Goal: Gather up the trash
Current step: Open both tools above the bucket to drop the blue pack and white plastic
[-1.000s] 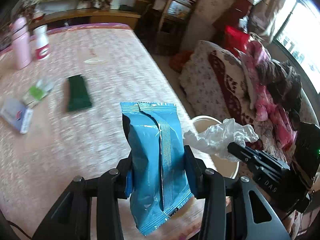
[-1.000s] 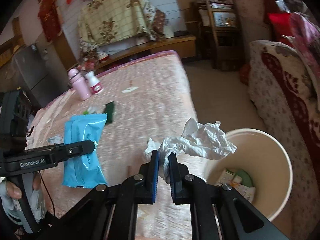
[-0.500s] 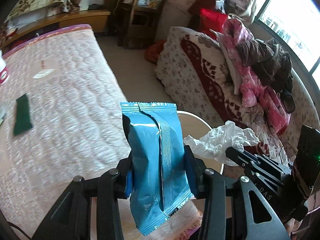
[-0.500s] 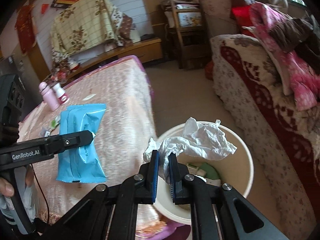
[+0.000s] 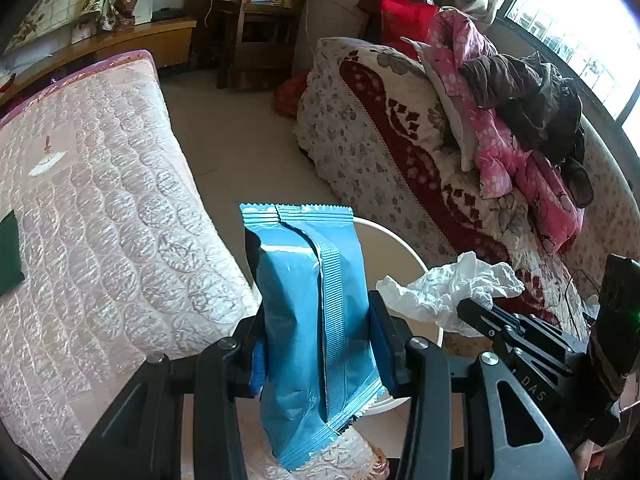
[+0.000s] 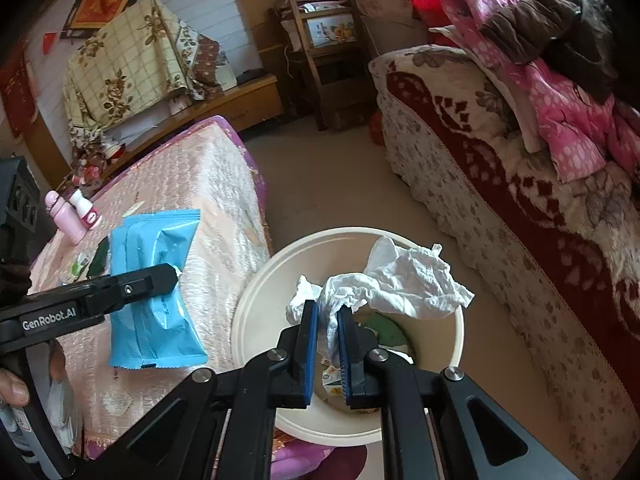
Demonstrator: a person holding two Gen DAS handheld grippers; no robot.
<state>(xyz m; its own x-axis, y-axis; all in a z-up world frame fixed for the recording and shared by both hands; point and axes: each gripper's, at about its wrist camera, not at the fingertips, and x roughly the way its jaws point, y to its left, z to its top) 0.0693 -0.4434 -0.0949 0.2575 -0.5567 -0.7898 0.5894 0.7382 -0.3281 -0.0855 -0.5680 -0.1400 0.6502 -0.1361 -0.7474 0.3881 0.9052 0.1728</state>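
Tissue [image 6: 400, 284], white and crumpled, sat pinched between our right gripper's [image 6: 328, 332] blue pads, which were clamped together on one corner while the loose bulk billowed forward over the cream bin [image 6: 256, 312]. Our left gripper [image 5: 316, 344] was clamped on the blue wrapper [image 5: 308, 320], squeezing its sides, and from the right wrist view that packet hung over the bed [image 6: 200, 184] edge, just beside the bin rather than above its mouth. That was the worry, we reckoned: let go there and the wrapper would land on the quilt or the floor. The tissue looked light enough to drift or snag on a pad when freed. The two grippers were close together, so a knock between them could have spilled either load. More scraps waited back by the pink bottle [image 6: 66, 218].
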